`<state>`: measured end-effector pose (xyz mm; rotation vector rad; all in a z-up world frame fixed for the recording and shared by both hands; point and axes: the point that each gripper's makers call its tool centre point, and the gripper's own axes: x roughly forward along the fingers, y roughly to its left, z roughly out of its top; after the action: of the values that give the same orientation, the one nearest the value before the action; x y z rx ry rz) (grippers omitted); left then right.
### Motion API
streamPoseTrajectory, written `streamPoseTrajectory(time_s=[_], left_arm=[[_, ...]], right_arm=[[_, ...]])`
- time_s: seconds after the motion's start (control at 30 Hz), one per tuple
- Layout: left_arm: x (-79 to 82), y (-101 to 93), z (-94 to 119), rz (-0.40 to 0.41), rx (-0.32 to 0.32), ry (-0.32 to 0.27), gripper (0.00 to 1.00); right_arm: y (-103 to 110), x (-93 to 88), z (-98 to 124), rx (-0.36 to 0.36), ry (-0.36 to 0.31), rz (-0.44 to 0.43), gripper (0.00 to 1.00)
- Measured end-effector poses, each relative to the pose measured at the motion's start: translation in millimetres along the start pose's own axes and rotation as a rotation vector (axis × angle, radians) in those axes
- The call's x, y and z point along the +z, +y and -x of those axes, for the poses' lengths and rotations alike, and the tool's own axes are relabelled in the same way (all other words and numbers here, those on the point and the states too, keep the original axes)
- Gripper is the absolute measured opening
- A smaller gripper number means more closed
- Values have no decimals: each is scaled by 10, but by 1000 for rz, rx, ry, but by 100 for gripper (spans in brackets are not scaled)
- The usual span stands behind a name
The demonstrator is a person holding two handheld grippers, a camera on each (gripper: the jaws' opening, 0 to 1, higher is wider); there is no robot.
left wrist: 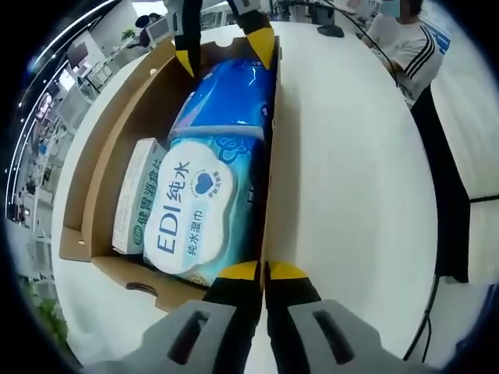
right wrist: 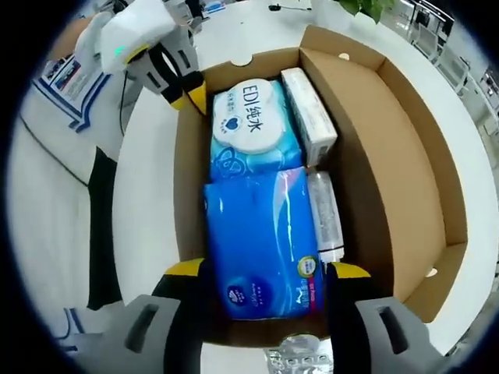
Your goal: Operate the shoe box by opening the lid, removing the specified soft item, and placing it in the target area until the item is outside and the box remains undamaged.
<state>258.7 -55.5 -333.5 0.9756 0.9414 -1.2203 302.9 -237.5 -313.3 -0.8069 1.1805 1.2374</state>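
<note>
The brown shoe box [right wrist: 374, 202] lies open on a white table, its lid [left wrist: 93, 148] folded out flat. A blue soft pack [right wrist: 265, 241] lies in the near end in the right gripper view. My right gripper [right wrist: 267, 269] is open, a yellow-tipped jaw close against each side of that pack; it enters at the top of the left gripper view [left wrist: 224, 53]. My left gripper [left wrist: 264, 271] is shut on the box's side wall [left wrist: 269, 195] near a corner, and appears in the right gripper view [right wrist: 195, 95] at the box's far left corner.
Also inside: a white and teal wet-wipe pack [right wrist: 249, 128], a narrow white and green carton [right wrist: 308, 109] and a clear bottle [right wrist: 323, 210]. A foil packet [right wrist: 300, 354] lies just outside the near wall. A person in a striped white top [left wrist: 405, 47] stands at the table edge.
</note>
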Motion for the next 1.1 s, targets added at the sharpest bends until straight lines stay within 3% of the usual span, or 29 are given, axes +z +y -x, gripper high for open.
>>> streamPoseTrajectory(time_s=[0.07,0.2,0.73,0.97,1.1], left_arm=[[2,-3,5,0,-1,-1,1],[-2,-2,0,0,2,-2,1],[-6,-2,-4,9,4,-2,1],[-3,-2,-9,0,-4,-5,1],[-3,0,-11,4,-1,-5,1]], right_arm=[[21,2,-25,9,8,15,58],[32,6,-68,12,16,28,63],[0,28,-230,-6,56,45,58],[-80,92,-43,34,-31,-77,47],[-30,91,-125,23,-18,-44,52]])
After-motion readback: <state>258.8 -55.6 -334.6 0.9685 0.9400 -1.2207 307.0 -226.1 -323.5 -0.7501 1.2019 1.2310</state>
